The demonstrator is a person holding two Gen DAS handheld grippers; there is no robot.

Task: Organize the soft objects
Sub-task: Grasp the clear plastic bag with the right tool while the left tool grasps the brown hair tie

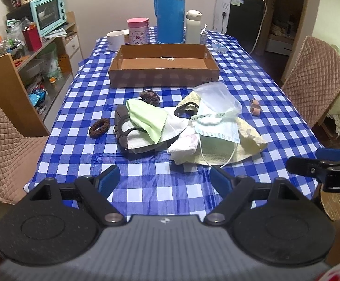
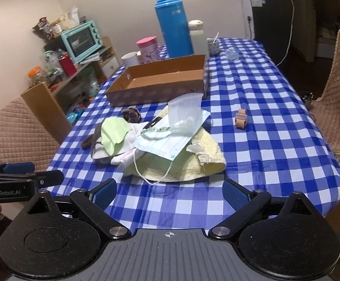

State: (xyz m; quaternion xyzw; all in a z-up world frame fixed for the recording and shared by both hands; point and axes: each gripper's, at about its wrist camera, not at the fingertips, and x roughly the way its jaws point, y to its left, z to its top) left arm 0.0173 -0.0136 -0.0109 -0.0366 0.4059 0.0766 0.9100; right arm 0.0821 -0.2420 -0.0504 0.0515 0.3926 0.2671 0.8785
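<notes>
A pile of soft things lies mid-table: a light green cloth (image 1: 146,117) (image 2: 113,133) on a brown and white pad (image 1: 132,138), a blue face mask (image 1: 216,128) (image 2: 167,145), a clear plastic bag (image 1: 216,98) (image 2: 186,114), a yellow towel (image 1: 226,149) (image 2: 193,164) and white tissue (image 1: 186,145). A brown hair tie (image 1: 99,128) lies to the left. An empty cardboard box (image 1: 162,76) (image 2: 155,91) stands behind the pile. My left gripper (image 1: 164,180) is open and empty, just short of the pile. My right gripper (image 2: 170,192) is open and empty near the towel's front edge.
A blue thermos (image 1: 170,11) (image 2: 173,25), a white bottle (image 1: 193,27), a pink cup (image 1: 137,30) and a white mug (image 1: 115,40) stand behind the box. A small tan item (image 1: 254,108) (image 2: 240,118) lies right of the pile. Padded chairs (image 1: 315,77) flank the table.
</notes>
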